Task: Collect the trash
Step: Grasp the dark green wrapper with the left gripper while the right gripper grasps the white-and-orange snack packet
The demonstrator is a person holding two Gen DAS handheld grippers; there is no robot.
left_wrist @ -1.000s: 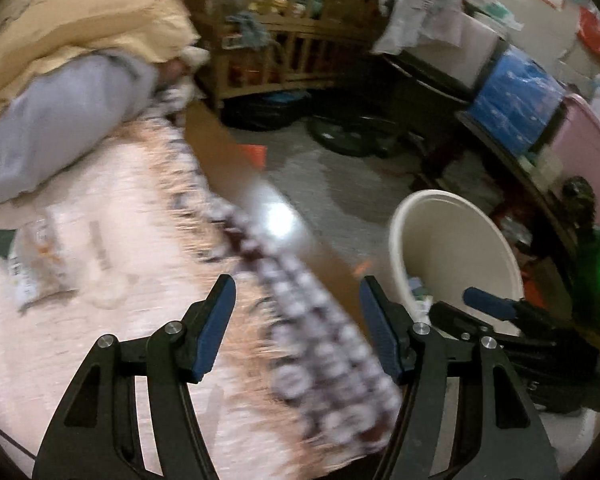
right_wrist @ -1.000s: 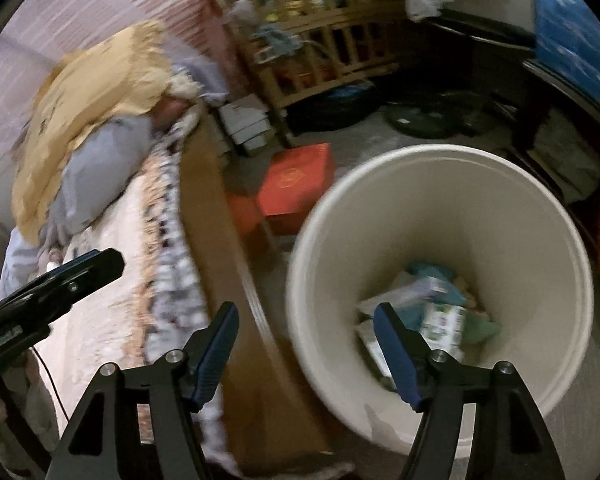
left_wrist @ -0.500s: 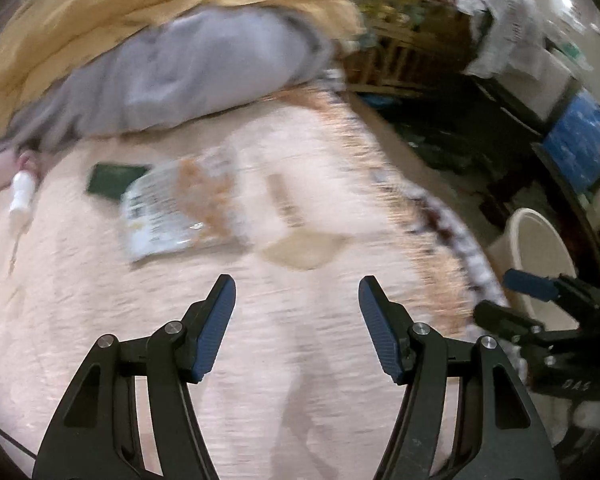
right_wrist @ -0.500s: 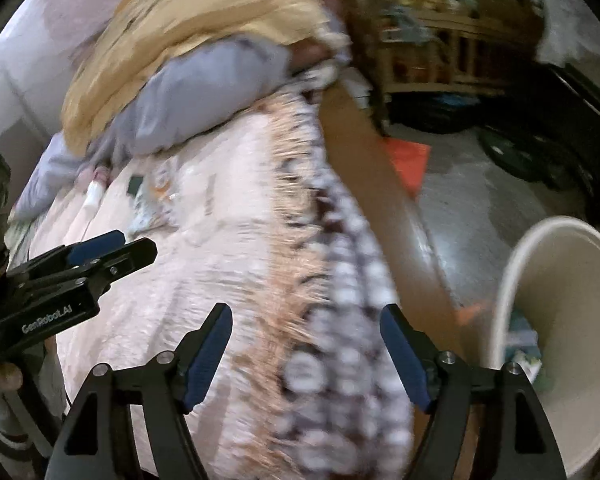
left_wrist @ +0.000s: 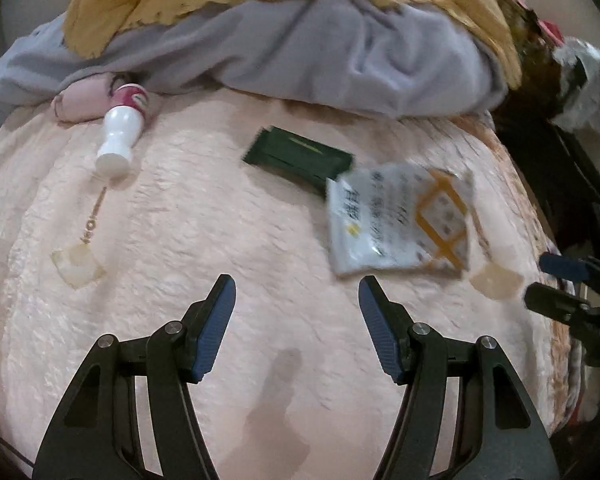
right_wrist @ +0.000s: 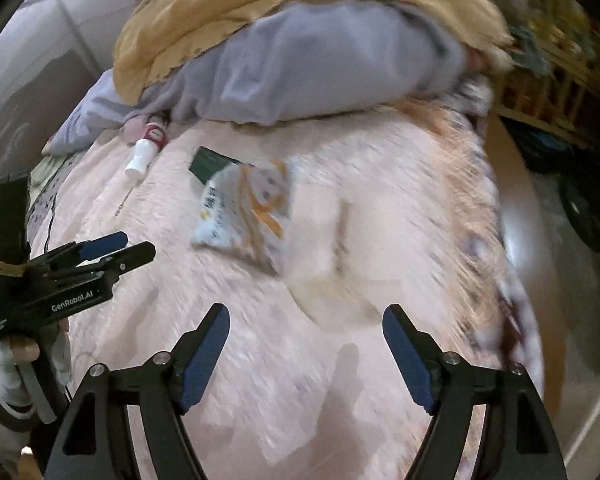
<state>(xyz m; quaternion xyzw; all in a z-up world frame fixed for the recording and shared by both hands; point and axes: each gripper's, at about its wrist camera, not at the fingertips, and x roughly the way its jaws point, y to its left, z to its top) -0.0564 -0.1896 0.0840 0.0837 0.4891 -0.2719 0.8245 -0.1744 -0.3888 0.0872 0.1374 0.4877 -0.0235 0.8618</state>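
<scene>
Change: bucket gone from both views since a second ago; fluffy pink blanket (left_wrist: 228, 240) fills them now.
Bottle (left_wrist: 121, 132): smooth white plastic, lying far left.
Box (left_wrist: 298, 156): flat, dark green, mid-blanket.
Wrapper (left_wrist: 400, 224): crinkly white-and-orange packet, overlapping the box's right corner.
Left gripper (left_wrist: 296, 300): jaws half apart, empty, hovering short of the wrapper.
Right gripper (right_wrist: 306, 328): jaws opening, nothing between.

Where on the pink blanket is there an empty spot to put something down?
Free: the wide bare stretch of pink blanket between the left gripper and the white bottle, and the patch under the right gripper, whose jaws are opening on nothing. Crowded: the green packet touching the white snack bag, near the grey bedding.
</scene>
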